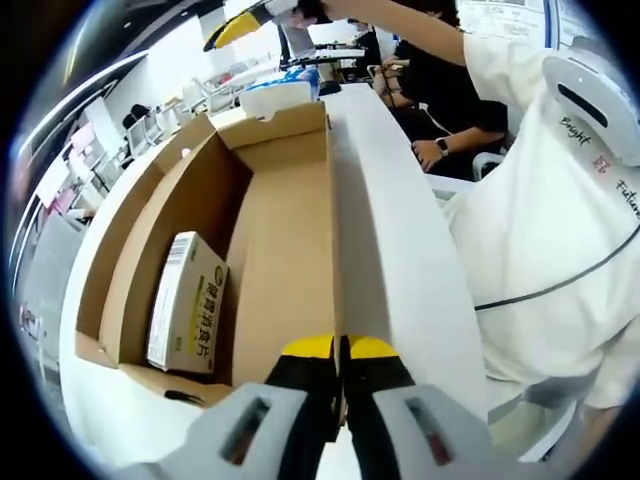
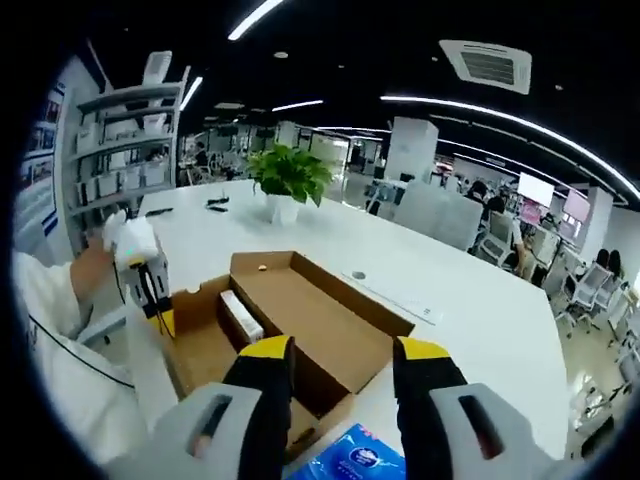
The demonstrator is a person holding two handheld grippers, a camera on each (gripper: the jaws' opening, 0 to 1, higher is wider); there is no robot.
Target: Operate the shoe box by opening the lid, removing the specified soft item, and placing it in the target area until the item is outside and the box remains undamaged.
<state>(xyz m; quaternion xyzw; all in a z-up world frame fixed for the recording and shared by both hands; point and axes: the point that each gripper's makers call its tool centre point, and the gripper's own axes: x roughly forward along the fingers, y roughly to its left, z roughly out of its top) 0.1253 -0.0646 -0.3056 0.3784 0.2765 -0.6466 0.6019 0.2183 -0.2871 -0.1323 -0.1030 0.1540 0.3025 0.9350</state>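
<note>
A brown cardboard shoe box point(image 1: 285, 230) lies open on the white table, also seen in the right gripper view point(image 2: 320, 330). My left gripper point(image 1: 340, 348) is shut on the edge of the raised lid point(image 1: 400, 250), which is white outside; this gripper also appears at the box's left side point(image 2: 160, 310). Inside the box lies a small cream packet point(image 1: 185, 305) with a barcode and printed text point(image 2: 240, 315). My right gripper point(image 2: 345, 355) hovers open above the box's near end with nothing between its fingers; its yellow tip point(image 1: 235, 28) shows past the far end. A blue soft packet point(image 2: 350, 455) lies under it.
A potted green plant point(image 2: 290, 180) stands on the table point(image 2: 470, 320) beyond the box. A person in a white shirt point(image 1: 560, 200) is close on the right, another in dark clothes point(image 1: 440, 90) sits behind. Shelves point(image 2: 130, 140) stand at the left.
</note>
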